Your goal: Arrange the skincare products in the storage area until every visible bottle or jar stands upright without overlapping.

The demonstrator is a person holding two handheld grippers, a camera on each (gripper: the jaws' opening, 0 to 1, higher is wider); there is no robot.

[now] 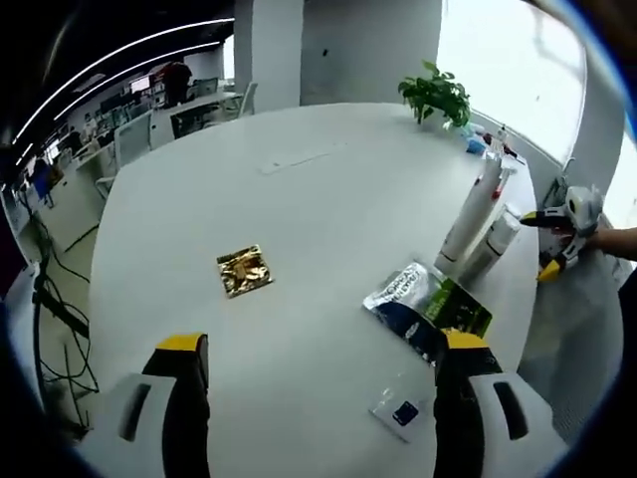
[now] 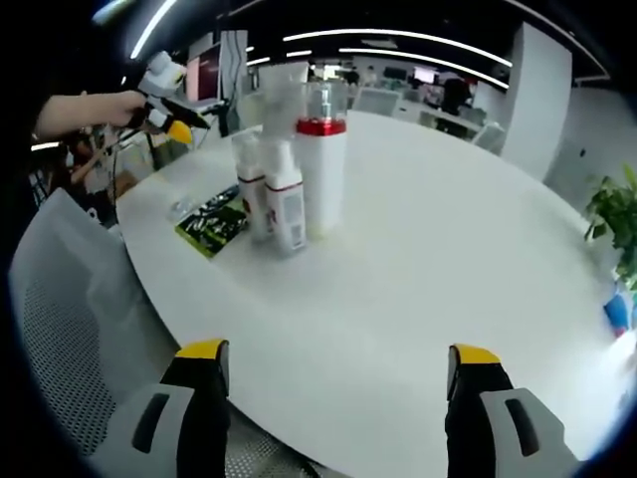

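Note:
Three skincare bottles stand upright and close together on the white round table (image 2: 418, 249): a tall white bottle with a red band (image 2: 321, 169) and two shorter white bottles with red labels (image 2: 286, 204), (image 2: 252, 194). In the left gripper view the tall bottle (image 1: 471, 211) and a shorter one (image 1: 491, 247) are at the table's right edge. My left gripper (image 1: 323, 349) is open over the table, well short of them. My right gripper (image 2: 338, 357) is open too, nothing between its jaws, with the bottles ahead on the left.
A gold foil packet (image 1: 244, 270), silver and green sachets (image 1: 428, 304) and a small clear packet (image 1: 401, 410) lie flat on the table. A potted plant (image 1: 436, 95) stands at the far edge. A grey mesh chair (image 2: 60, 329) is beside the table.

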